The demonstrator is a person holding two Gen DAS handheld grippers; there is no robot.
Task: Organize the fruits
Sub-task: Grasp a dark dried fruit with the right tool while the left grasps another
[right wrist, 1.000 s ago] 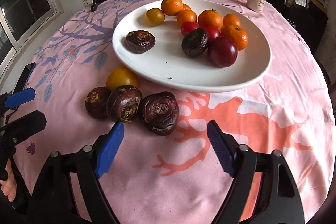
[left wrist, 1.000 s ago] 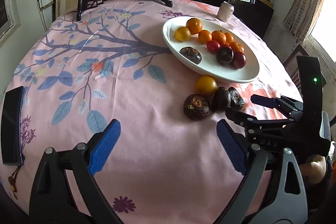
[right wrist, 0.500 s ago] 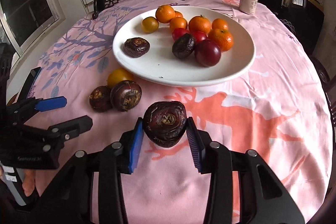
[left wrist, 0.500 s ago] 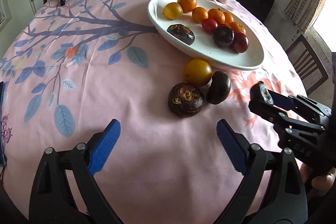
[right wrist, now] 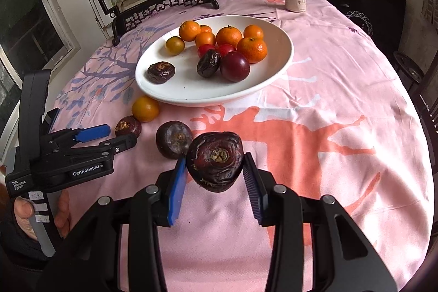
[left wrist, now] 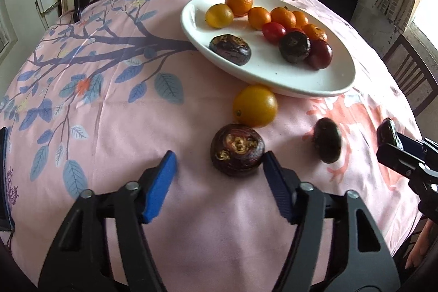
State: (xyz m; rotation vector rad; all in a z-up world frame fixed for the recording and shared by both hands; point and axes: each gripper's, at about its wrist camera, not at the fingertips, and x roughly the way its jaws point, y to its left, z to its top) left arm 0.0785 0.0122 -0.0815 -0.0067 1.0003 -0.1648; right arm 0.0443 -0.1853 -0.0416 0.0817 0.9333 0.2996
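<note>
A: Right gripper [right wrist: 215,177] pinches one wrinkled dark fruit [right wrist: 215,160], off the cloth, white plate [right wrist: 284,56] at 12 o'clock

B: Left gripper [left wrist: 216,177] gapes wide; another dark fruit [left wrist: 237,149] lies just ahead. Probably light, leathery, roll-prone: grip its flanks

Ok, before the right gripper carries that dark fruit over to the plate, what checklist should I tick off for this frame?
1. Right gripper shut on the held dark fruit: ok, blue pads touch both sides.
2. Fruit lifted off the tablecloth: ok.
3. Free spot on the white plate: ok, its near part is bare.
4. Path to the plate: ok, the loose dark fruit sits left of the line.
5. Left gripper out of the way: ok, open beside another dark fruit on the cloth.
6. Grip firmness: cannot tell.
</note>
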